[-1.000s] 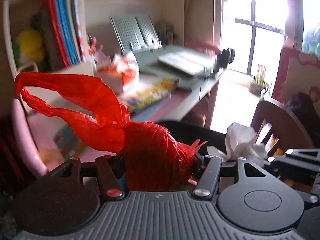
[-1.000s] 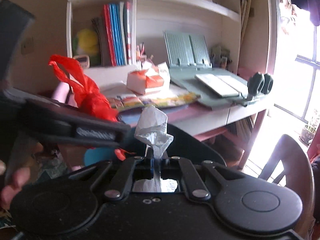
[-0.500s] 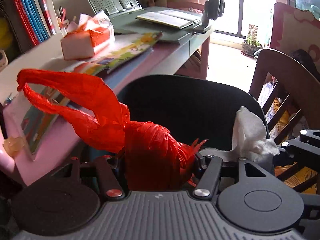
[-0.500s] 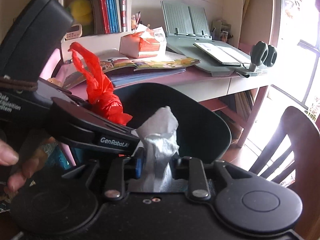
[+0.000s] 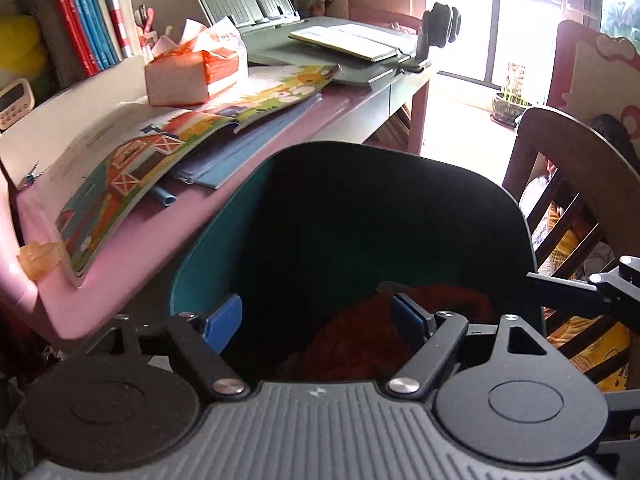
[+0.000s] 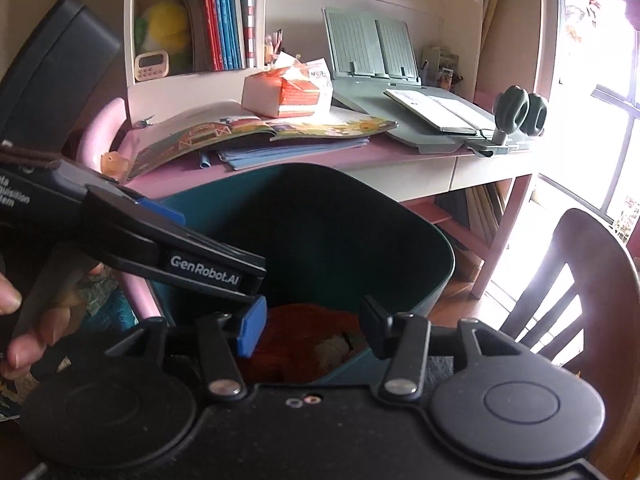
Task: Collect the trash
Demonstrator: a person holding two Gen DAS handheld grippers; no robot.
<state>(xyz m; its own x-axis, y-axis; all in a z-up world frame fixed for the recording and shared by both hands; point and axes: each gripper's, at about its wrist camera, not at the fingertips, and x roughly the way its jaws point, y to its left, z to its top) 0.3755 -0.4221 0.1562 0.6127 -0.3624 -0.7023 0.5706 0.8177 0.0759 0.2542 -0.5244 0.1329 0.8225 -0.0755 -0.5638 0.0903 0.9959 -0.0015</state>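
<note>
Both sets of jaws were spreading apart over the teal bin (image 5: 208,248), and nothing sat between either pair. Your left gripper (image 5: 320,320) hung above the bin's near rim with its blue pads wide, pressing on nothing; below it the red plastic bag (image 5: 360,344) lay loose inside the bin. Your right gripper (image 6: 310,330) was just beside it, released as well — through its gap you could see the red bag (image 6: 304,340) at the bottom with a pale crumpled tissue (image 6: 332,346) resting on top of it. From the right wrist view, your left hand (image 6: 24,332) showed at the edge, wrapped around the left tool's handle. Behind the bin stood the pink counter (image 6: 360,158), carrying an open picture book (image 5: 168,140), an orange-and-white tissue pack (image 6: 288,90) and a grey book stand (image 6: 372,48). A dark wooden chair (image 6: 580,280) stood to the right of the bin.
</note>
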